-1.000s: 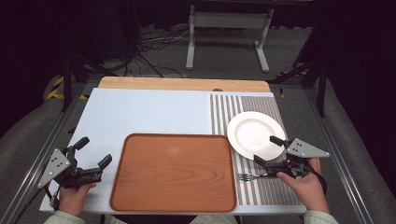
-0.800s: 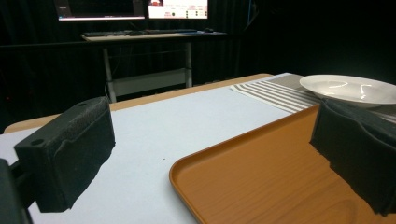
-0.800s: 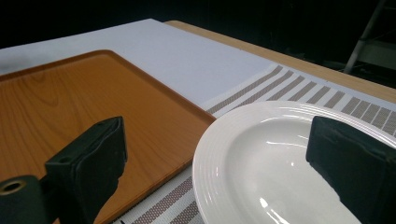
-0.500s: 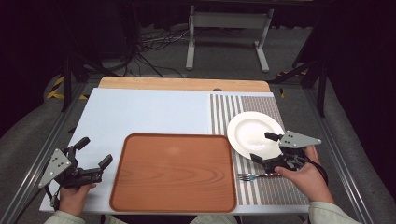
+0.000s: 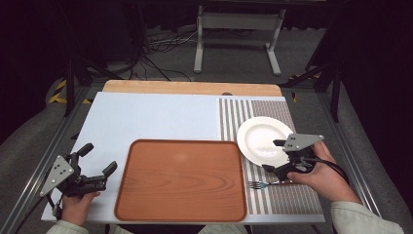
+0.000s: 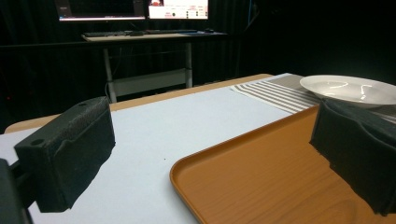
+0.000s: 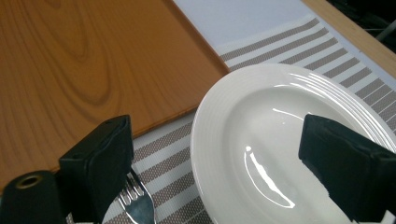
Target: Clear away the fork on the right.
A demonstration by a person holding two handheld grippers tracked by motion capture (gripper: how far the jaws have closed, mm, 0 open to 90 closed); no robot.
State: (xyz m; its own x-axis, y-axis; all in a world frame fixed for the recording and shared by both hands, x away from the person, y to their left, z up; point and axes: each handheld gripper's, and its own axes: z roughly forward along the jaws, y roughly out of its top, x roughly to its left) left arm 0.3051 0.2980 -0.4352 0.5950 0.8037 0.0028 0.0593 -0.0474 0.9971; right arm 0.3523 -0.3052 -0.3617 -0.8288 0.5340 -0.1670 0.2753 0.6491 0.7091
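The right tongs (image 5: 277, 156) hang with jaws apart over the near rim of the white plate (image 5: 263, 139), a fork (image 5: 260, 185) lying on the striped placemat (image 5: 287, 197) just below. The left tongs (image 5: 97, 158) rest apart on the tabletop (image 5: 156, 117), beside the empty wooden tray (image 5: 182, 180).

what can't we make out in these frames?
- Fork handle: in the high view, hidden under the right gripper and hand.
- Fork in the right gripper view: cut off by the bottom edge, partly behind a jaw.
- Tray in the left gripper view: cut off at the edges.
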